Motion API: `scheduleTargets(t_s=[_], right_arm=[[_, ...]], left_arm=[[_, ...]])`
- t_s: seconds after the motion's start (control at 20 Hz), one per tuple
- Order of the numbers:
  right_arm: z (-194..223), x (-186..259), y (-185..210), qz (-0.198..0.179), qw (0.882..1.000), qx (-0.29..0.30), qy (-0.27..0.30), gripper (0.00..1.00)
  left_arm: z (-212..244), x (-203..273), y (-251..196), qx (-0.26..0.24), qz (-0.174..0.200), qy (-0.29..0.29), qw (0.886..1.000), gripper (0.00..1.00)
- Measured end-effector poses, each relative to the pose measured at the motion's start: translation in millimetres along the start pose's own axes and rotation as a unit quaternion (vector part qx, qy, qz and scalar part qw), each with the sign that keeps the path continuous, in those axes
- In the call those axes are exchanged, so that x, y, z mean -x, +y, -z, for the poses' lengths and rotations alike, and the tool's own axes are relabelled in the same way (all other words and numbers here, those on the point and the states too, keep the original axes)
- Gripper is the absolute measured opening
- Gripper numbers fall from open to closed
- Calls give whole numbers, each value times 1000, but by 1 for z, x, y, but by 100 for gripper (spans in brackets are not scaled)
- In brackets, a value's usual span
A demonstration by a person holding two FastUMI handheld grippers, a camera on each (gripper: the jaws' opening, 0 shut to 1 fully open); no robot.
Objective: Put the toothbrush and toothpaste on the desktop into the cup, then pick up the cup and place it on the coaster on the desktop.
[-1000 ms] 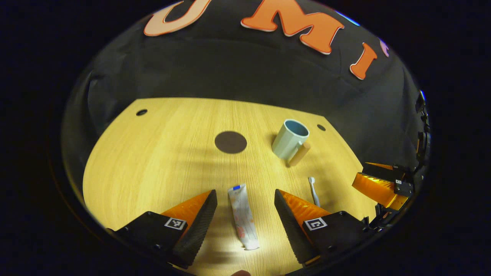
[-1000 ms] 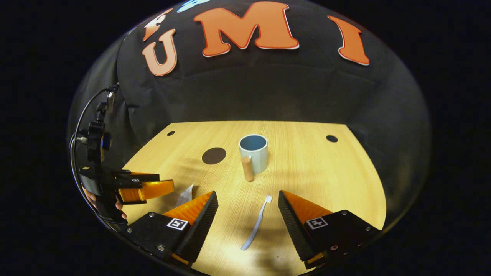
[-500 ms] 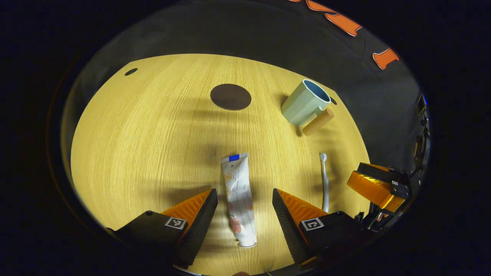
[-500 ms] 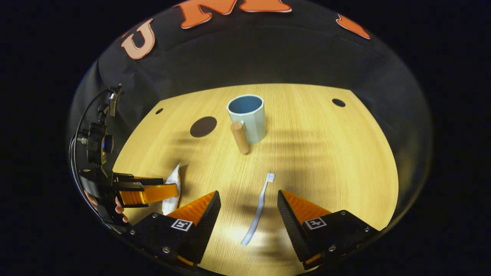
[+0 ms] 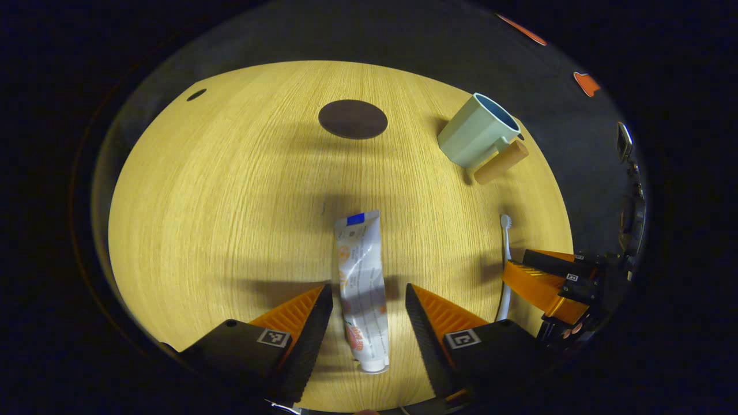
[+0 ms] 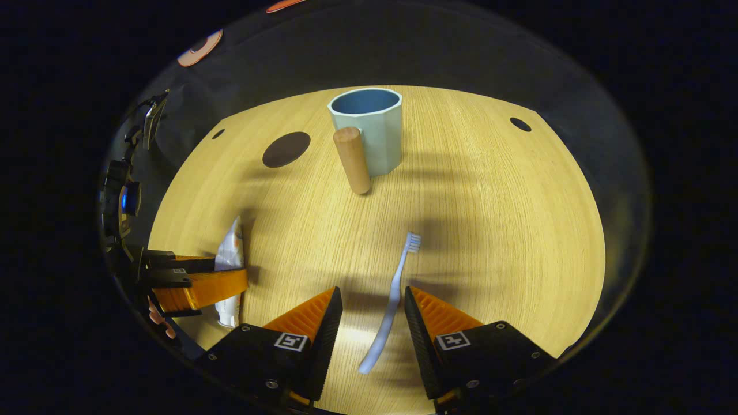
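Left tool (image 5: 369,294): held low over the worktop (image 5: 230,190), its two fingers set apart on either side of the toothpaste (image 5: 362,288); gaps are seen between the fingers and the tube, so nothing is gripped.
Right tool (image 6: 369,297): likewise held low, its fingers parted with the toothbrush (image 6: 392,300) handle lying between them; no contact with the handle is seen.
Toothpaste: laid flat on the worktop, the cap end toward the left tool's camera and the flat crimped end pointed away toward the coaster (image 5: 353,119).
Toothbrush: laid flat on the worktop, the bristle head pointed away toward the cup (image 6: 369,129); the handle end lies nearest the camera.
Cup: stood upright at the far side of the worktop, the opening seen empty, a wooden handle (image 6: 351,159) turned toward the right tool.
Coaster: a dark round disc lying flat, well apart from the cup, beside it on the left tool's side.
Other sightings: the right tool is seen at the right edge of the left gripper view; the left tool is seen at the left edge of the right gripper view, with fingertips of a hand (image 6: 158,320) below it.
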State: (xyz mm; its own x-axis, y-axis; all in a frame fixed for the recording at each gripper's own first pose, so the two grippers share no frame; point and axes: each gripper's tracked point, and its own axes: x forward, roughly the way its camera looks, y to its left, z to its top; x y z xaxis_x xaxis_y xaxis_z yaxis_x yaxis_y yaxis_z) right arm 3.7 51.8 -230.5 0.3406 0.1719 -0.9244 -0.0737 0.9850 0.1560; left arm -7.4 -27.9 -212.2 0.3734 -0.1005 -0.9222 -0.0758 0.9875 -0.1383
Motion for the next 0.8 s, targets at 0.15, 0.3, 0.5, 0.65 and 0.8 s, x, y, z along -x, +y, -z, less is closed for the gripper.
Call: scheduleTargets(t_s=[0.15, 0.3, 0.5, 0.65, 0.8], right_arm=[[8, -9, -2, 5, 1000, -11, 19, 60], [5, -12, -2, 7, 1000, -16, 19, 55], [3, -15, -11, 30, 999, -4, 16, 40], [-1, -14, -14, 30, 999, -25, 8, 10], [-2, -11, -4, 6, 999, -32, 1, 8]], left_arm=[[0, -4, 4, -7, -8, -3, 1000, 75], [-4, -5, 8, -4, -15, -9, 1000, 60], [-16, 0, 7, 7, 3, -14, 1000, 50], [-33, 11, 5, 13, 14, -6, 1000, 29], [-26, 18, 17, 22, 25, -10, 999, 29]])
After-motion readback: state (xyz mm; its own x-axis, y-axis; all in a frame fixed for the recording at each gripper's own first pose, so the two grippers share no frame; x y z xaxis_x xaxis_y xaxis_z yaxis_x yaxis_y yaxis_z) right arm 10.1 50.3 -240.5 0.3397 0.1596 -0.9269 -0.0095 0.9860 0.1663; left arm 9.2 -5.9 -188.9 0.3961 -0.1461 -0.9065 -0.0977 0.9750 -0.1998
